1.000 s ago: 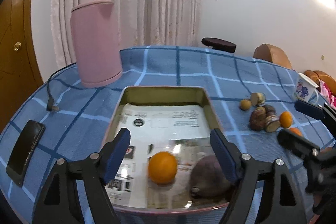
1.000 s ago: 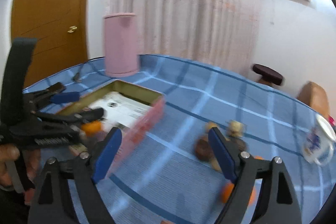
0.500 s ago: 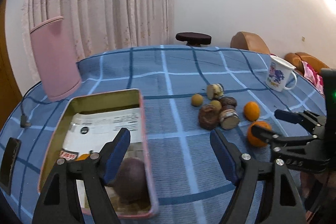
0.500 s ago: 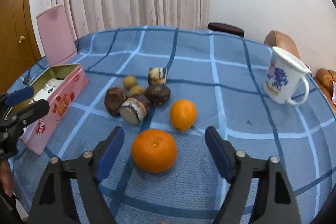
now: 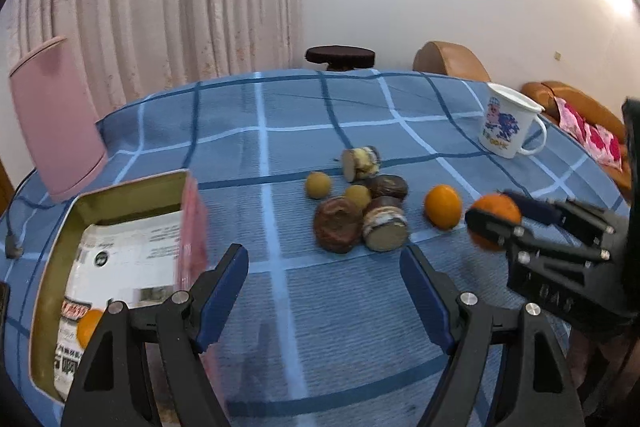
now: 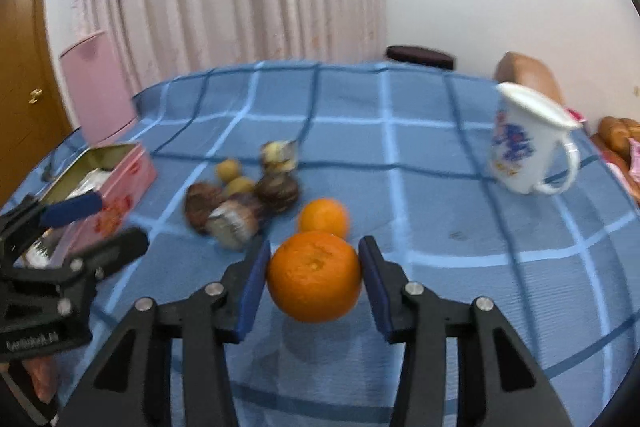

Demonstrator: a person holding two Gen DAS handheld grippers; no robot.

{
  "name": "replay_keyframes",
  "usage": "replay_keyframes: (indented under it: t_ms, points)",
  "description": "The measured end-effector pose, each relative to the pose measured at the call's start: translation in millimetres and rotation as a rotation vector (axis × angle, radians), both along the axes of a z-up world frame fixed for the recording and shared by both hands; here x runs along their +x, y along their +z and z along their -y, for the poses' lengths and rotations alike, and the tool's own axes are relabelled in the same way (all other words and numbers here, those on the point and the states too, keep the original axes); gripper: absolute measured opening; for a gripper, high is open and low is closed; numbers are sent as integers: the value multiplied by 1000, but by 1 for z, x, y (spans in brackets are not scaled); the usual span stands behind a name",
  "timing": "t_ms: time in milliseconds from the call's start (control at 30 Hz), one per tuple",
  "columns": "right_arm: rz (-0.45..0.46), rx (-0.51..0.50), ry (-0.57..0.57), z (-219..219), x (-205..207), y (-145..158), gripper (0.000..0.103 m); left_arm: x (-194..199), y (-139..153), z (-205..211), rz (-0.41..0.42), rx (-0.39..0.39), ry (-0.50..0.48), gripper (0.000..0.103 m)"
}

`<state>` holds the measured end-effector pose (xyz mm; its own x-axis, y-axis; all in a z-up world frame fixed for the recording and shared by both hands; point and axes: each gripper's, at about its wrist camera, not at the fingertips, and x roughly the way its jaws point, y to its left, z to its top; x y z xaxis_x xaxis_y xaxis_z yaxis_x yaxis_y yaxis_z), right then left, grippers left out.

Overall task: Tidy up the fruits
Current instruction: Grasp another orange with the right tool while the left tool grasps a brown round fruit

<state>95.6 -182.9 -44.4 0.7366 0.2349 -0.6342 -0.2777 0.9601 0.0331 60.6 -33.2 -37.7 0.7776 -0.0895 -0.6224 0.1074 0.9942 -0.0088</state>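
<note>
A large orange (image 6: 314, 275) rests on the blue checked cloth between the blue pads of my right gripper (image 6: 314, 259). Its jaws are closing and both pads touch the fruit's sides. The left wrist view shows the same orange (image 5: 496, 223) in the right gripper (image 5: 494, 211). A smaller orange (image 6: 323, 218) lies just behind it. My left gripper (image 5: 322, 267) hangs open over bare cloth, between the pink tin (image 5: 52, 267) and a heap of brown fruits (image 5: 340, 229). A small orange (image 5: 88, 327) lies inside the tin.
Two small yellow fruits (image 5: 318, 185) and cut brown pieces sit among the heap. A white printed mug (image 5: 506, 125) stands at the right, a tall pink container (image 5: 56, 119) at the back left. A cable (image 5: 14, 247) trails by the tin.
Both views swung right, away from the tin toward the loose fruit. The right jaws narrowed from wide apart to touching the large orange. The left jaws kept the same width.
</note>
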Motion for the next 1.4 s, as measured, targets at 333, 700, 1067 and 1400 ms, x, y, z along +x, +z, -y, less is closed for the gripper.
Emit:
replay_keyframes:
  t_ms: [333,700,1067,1400]
  points:
    - [4,7,19,2,0,1,49,46,-6,-6,-33,-8,93,79]
    - [-30,9,37,-1,5,-4,49,72,-30,-3,-184,-122,13,51]
    - [-6,23,38,1,1,-1,49,45,-19,-9,-109,-138,4,39]
    - [42,41,65,3,-6,4,49,27,-5,-3,5,-122,-5,39]
